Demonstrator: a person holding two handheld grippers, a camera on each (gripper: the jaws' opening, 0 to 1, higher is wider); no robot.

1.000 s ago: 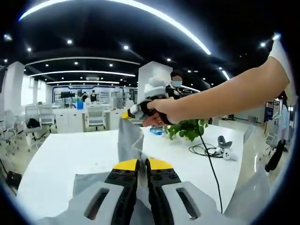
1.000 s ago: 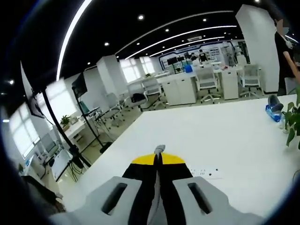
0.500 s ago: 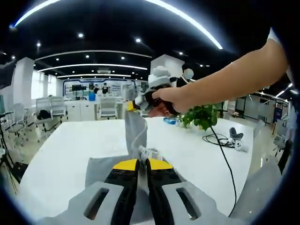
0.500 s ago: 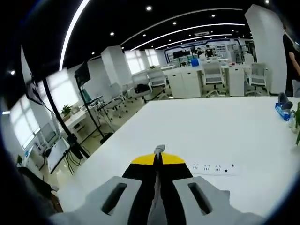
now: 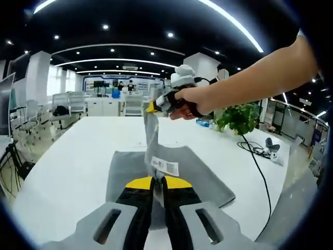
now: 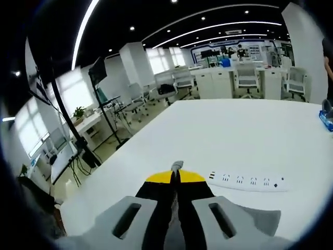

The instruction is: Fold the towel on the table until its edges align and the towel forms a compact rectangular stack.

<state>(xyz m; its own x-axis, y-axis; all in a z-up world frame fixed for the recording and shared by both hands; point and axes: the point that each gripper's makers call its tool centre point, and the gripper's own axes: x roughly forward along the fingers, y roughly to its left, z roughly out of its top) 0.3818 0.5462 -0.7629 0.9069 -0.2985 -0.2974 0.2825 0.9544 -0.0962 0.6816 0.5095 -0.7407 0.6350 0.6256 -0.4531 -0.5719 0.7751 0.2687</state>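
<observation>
Soft grey cloth towel [image 5: 171, 166] with a white sewn label, part lying flat on the white table [image 5: 67, 161], one edge lifted taut — left gripper [image 5: 157, 181] pinching it near, right gripper [image 5: 154, 107] pinching it higher, white power strip [image 6: 247, 182] on the tabletop.

nothing can be read in either view. a small white care label [image 5: 165, 166] sits on the raised fold of the grey towel [image 5: 208, 174], just above the left gripper [image 5: 158, 182] at about 6 o'clock in the left gripper view, and it carries dark print too small and blurred to make out.
</observation>
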